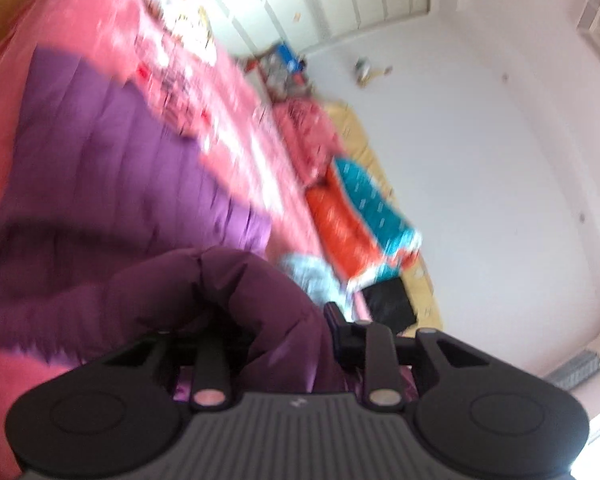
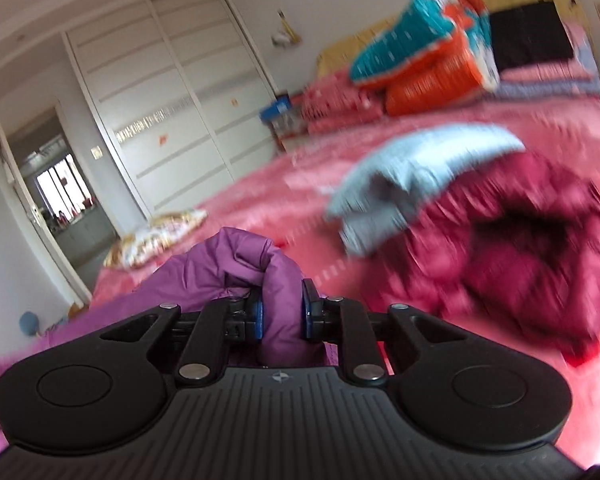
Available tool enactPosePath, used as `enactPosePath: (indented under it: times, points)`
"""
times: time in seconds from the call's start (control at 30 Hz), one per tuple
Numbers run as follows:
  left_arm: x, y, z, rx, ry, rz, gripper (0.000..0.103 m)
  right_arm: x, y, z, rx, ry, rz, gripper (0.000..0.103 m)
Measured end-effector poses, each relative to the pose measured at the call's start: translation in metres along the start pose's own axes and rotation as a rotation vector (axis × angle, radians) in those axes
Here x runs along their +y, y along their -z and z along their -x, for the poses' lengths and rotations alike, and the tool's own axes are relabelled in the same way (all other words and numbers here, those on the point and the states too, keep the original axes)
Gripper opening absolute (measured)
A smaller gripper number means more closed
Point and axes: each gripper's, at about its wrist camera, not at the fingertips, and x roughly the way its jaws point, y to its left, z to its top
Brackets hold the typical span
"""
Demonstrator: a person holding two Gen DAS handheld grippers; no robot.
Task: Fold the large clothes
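Note:
A purple quilted jacket [image 1: 112, 168] lies spread across the pink bedspread [image 1: 228, 92] in the left wrist view. My left gripper [image 1: 284, 320] is shut on a bunched fold of that jacket, which bulges over and hides the left finger. In the right wrist view my right gripper [image 2: 283, 312] is shut on another fold of the purple jacket [image 2: 240, 264], its blue pads [image 2: 309, 312] pressing the cloth from both sides. Both held folds are lifted off the bed.
A dark red puffy jacket [image 2: 532, 256] and a light blue garment [image 2: 416, 168] lie on the bed [image 2: 260, 196] to the right. Orange and teal bedding [image 2: 432, 56] is stacked near the headboard. White wardrobe doors [image 2: 172, 92] and an open doorway [image 2: 60, 184] stand beyond.

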Motion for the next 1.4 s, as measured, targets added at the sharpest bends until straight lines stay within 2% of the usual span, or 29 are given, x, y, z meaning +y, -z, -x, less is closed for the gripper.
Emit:
enactPosePath:
  times: [0.27,0.4,0.5,0.6,0.77,0.93,1.0,1.03,1.07,1.1,1.13,1.23,1.4]
  points:
    - [0.022,-0.068,-0.033,-0.185,0.039,0.03,0.028,0.057,-0.05,-0.094,-0.088,-0.012,0.111,0.02]
    - [0.046,-0.099,-0.055,-0.254,0.019,0.069,0.028,0.085,-0.059,-0.148,-0.099,-0.018,0.177,0.02]
    - [0.068,-0.119,-0.066,-0.299,-0.003,0.109,0.028,0.107,-0.059,-0.193,-0.097,-0.017,0.228,0.02]
    - [0.086,-0.133,-0.075,-0.34,-0.056,0.121,0.028,0.121,-0.055,-0.235,-0.083,-0.02,0.265,0.02]
    - [0.123,-0.143,-0.086,-0.357,-0.15,0.175,0.028,0.14,-0.035,-0.3,-0.028,-0.009,0.317,0.021]
    - [0.141,-0.149,-0.082,-0.364,-0.147,0.204,0.031,0.144,-0.016,-0.346,0.033,0.008,0.329,0.025]
    - [0.139,-0.151,-0.079,-0.366,-0.148,0.19,0.033,0.136,-0.014,-0.362,0.066,0.017,0.294,0.032]
    - [0.137,-0.152,-0.077,-0.368,-0.149,0.184,0.037,0.137,-0.013,-0.365,0.073,0.025,0.284,0.044]
    - [0.134,-0.153,-0.075,-0.369,-0.147,0.176,0.039,0.136,-0.013,-0.364,0.072,0.036,0.278,0.068]
    - [0.131,-0.154,-0.071,-0.373,-0.143,0.163,0.047,0.138,-0.013,-0.36,0.065,0.039,0.27,0.08]
    - [0.127,-0.156,-0.066,-0.381,-0.139,0.144,0.053,0.138,-0.013,-0.356,0.06,0.035,0.261,0.099]
    - [0.117,-0.157,-0.056,-0.415,-0.148,0.095,0.061,0.136,-0.026,-0.359,0.062,0.022,0.202,0.101]
    - [0.106,-0.157,-0.044,-0.461,-0.193,0.068,0.064,0.126,-0.049,-0.332,0.012,-0.056,0.067,0.103]
